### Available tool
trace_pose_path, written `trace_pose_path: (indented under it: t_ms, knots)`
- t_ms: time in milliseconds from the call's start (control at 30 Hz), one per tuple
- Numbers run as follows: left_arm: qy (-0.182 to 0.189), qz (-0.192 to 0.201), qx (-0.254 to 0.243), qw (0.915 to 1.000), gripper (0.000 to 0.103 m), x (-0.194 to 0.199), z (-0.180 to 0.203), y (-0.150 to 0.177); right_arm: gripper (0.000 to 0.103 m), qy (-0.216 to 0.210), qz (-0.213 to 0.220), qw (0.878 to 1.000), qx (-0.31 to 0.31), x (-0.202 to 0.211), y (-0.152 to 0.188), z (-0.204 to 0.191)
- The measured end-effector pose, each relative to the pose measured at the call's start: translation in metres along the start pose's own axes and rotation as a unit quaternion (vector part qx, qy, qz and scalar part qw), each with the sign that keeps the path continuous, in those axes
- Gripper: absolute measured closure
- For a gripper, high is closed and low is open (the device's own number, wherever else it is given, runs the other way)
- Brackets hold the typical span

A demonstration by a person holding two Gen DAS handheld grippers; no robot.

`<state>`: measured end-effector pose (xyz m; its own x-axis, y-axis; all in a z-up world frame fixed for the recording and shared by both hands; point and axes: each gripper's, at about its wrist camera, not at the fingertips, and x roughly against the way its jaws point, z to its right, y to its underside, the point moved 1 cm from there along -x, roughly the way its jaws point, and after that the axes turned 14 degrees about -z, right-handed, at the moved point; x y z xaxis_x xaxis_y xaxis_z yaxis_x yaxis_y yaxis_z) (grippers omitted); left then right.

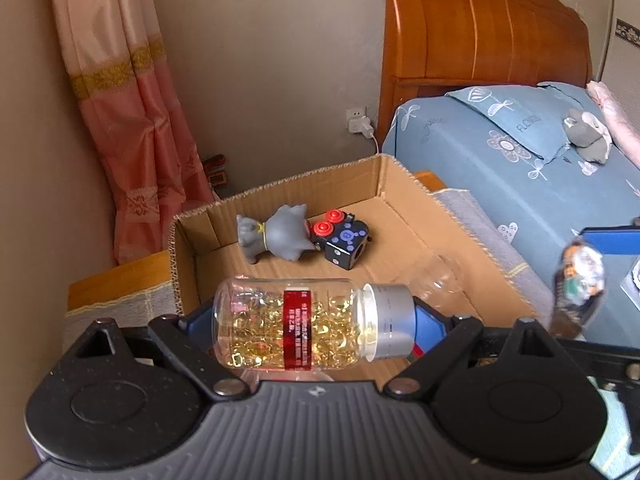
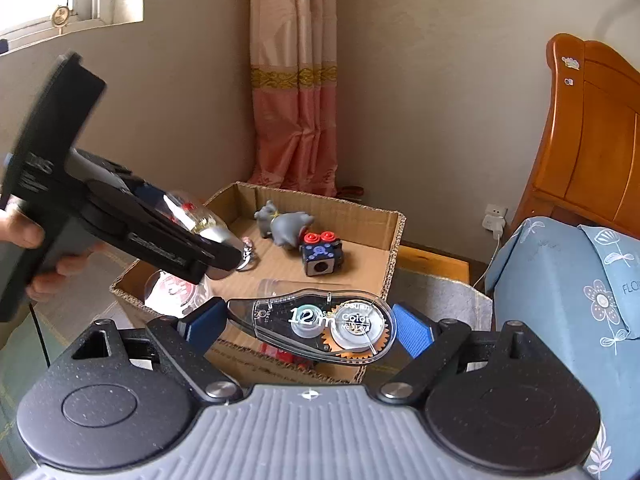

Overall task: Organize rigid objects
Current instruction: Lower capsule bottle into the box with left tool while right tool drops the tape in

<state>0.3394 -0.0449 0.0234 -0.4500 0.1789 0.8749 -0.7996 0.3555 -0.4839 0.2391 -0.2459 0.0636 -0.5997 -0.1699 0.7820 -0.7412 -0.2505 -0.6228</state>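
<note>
My left gripper (image 1: 316, 320) is shut on a clear bottle (image 1: 296, 328) of gold capsules with a red label and a silver cap. It lies crosswise between the blue pads, just above the near edge of an open cardboard box (image 1: 280, 184). Inside the box lie a grey animal toy (image 1: 276, 236) and a black cube with red buttons (image 1: 344, 244). My right gripper (image 2: 310, 326) is shut on a clear correction tape dispenser (image 2: 320, 324), held over the box's (image 2: 320, 200) near wall. In the right wrist view a hand carries the left gripper (image 2: 208, 236) with the bottle (image 2: 192, 216) over the box's left side.
A clear plastic container (image 1: 436, 276) lies in the box near its right wall. The box stands on a grey cloth (image 2: 440, 292) over a low wooden stand. A bed with a blue cover (image 1: 500, 160) and wooden headboard (image 1: 480, 32) lies right. A pink curtain (image 2: 296, 100) hangs behind.
</note>
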Motion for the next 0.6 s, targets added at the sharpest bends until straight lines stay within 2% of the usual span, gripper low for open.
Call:
trace_pose_path:
  t_ms: [233,367,600]
  knots:
    - [0.010,-0.015,0.020,0.9996,0.007,-0.006,-0.010,0.015,0.011,0.003,-0.005,1.000,-0.002,-0.006,-0.007,0.006]
    - [0.017,-0.011,0.028,0.9994,0.007,0.008,-0.017,0.029,0.011,0.003,-0.008,1.000,-0.005,-0.010,-0.018,0.009]
    - [0.007,-0.005,0.031,0.9995,0.006,0.037,-0.019,0.058,0.011,0.013,-0.019,1.000,-0.006,-0.032,-0.050,0.014]
